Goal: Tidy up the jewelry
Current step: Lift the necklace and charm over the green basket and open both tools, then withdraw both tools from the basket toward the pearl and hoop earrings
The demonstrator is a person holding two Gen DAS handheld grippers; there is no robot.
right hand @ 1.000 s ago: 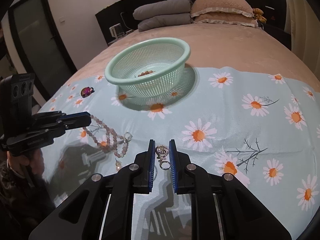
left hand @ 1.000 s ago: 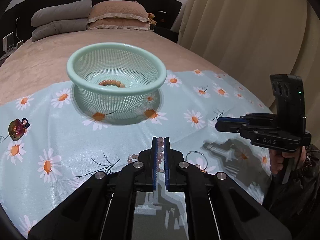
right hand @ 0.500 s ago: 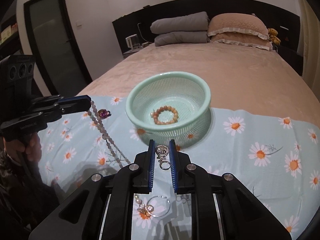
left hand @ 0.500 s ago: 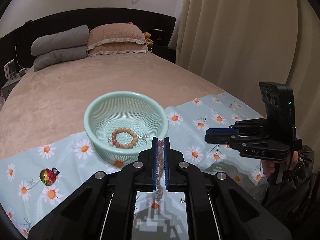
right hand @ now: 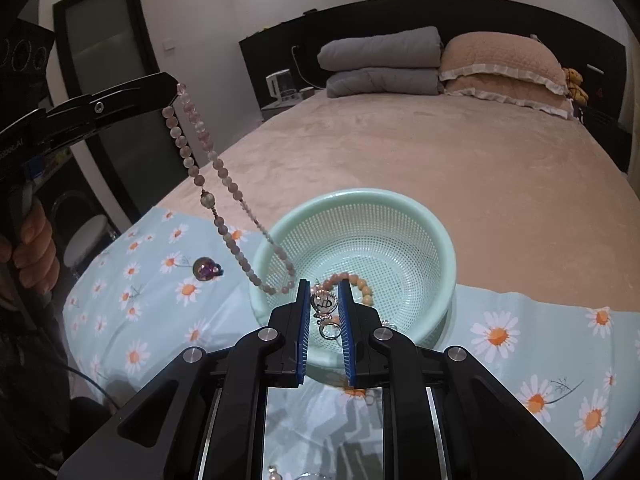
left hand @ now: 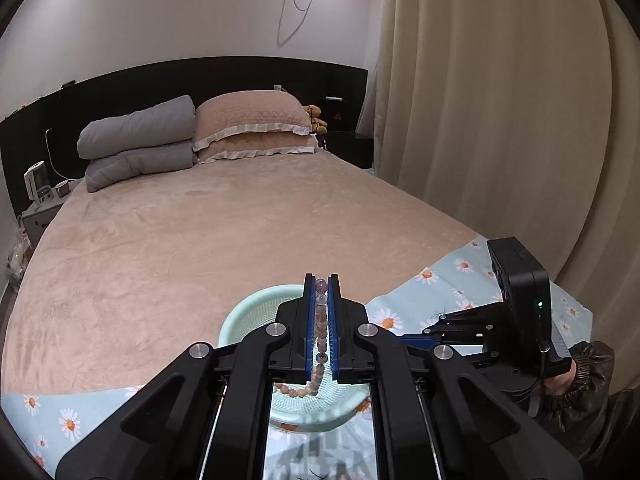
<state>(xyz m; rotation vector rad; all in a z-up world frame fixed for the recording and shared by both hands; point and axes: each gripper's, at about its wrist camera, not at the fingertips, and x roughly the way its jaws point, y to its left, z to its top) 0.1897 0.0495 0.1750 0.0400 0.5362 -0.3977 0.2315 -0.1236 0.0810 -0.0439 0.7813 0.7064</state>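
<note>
My left gripper [left hand: 321, 285] is shut on a long pale pink bead necklace [left hand: 321, 320]. In the right wrist view the necklace [right hand: 224, 184] hangs from the raised left gripper [right hand: 174, 90], its lower loop draped over the near left rim into the mint green mesh basket [right hand: 420, 216]. The basket [left hand: 244, 312] lies under my left gripper, mostly hidden. My right gripper [right hand: 325, 288] is shut on a small silver charm with a ring [right hand: 325, 304], held over the basket's near rim. An orange bead bracelet [right hand: 360, 284] lies inside the basket.
A purple ladybug-shaped trinket [right hand: 205, 269] lies on the daisy-print cloth [right hand: 540, 344] left of the basket. More jewelry shows at the bottom edge [right hand: 276, 472]. The cloth covers the foot of a tan bed [right hand: 440, 152] with pillows [right hand: 500, 64]. A curtain [left hand: 500, 100] hangs on the right.
Both grippers have risen and moved forward over the basket. The necklace has lifted off the cloth and now dangles into the basket. The right gripper brought the charm over the rim.
</note>
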